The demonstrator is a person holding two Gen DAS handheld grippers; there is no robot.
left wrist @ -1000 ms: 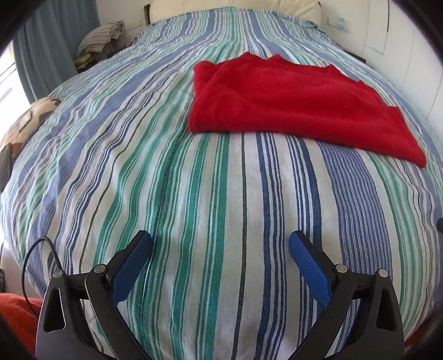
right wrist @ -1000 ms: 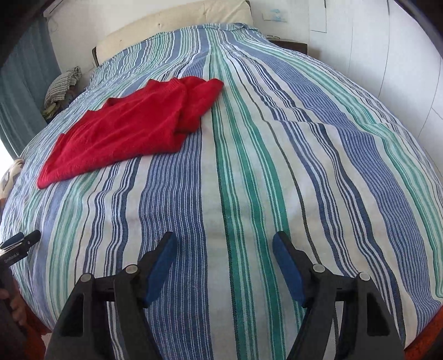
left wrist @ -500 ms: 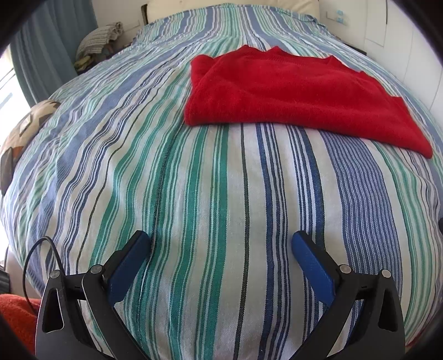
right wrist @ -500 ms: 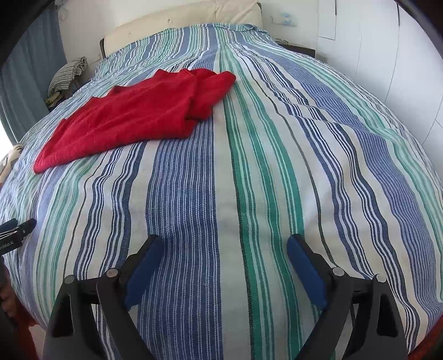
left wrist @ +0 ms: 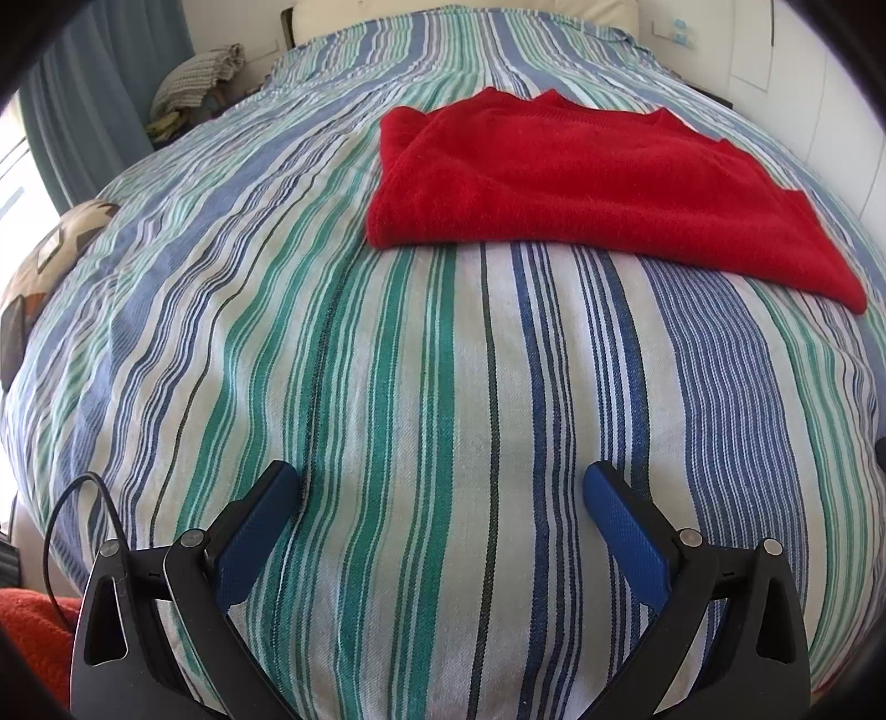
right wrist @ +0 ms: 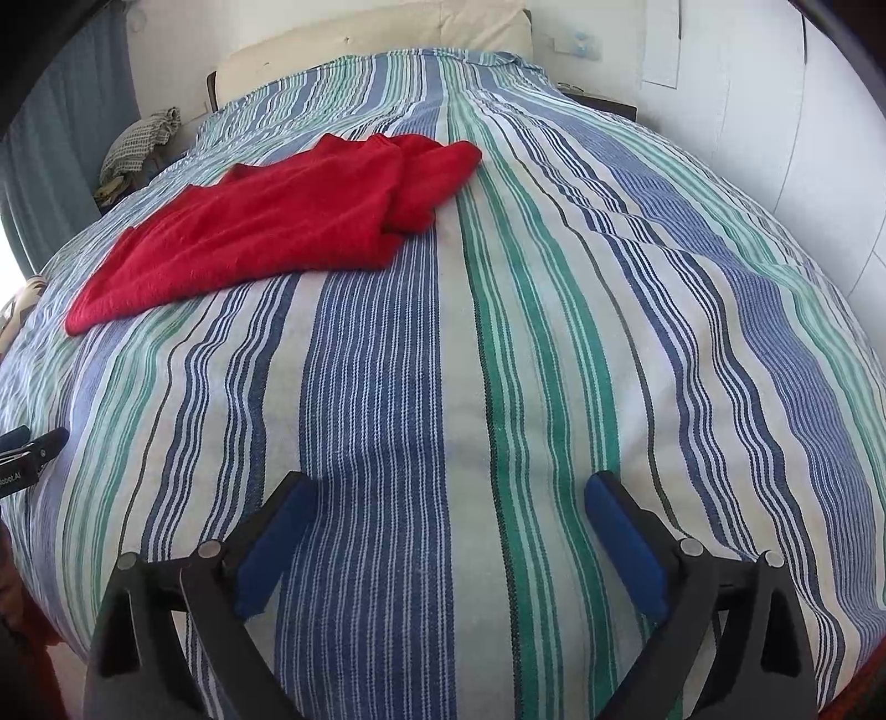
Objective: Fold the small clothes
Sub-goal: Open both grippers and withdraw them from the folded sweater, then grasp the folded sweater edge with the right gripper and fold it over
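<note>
The right gripper (right wrist: pixel 443 498) has its jaws spread wide; they have just been opening, and nothing lies between the blue pads (right wrist: pixel 620 534) but bare striped cover. It hangs above the near end of the bed (right wrist: pixel 554 343), tilted down toward it, apart from the cloth.

The left gripper (left wrist: pixel 440 487) is likewise released, its pads (left wrist: pixel 623 534) wide apart with only the cover showing between them, over the near end of the bed (left wrist: pixel 387 360). In the right wrist view a tip of the left gripper pokes in at the left edge, over the bed's near left side.

The sweater (left wrist: pixel 581 183), red and fuzzy, lies folded flat on the cover around the middle of the bed, well apart from both grippers. From the left wrist view its near edge runs across the stripes, with one corner reaching toward the bed's right edge; the same sweater (right wrist: pixel 277 221) from the right wrist view shows a bunched, layered fold at its right end and a pointed corner toward the bed's left edge.

Past it, at the head of the bed, stands a cream headboard (right wrist: pixel 376 50). A curtain (left wrist: pixel 83 111) hangs off the left side, and a checked cloth heap (left wrist: pixel 194 72) sits beside the bed's far left corner.
</note>
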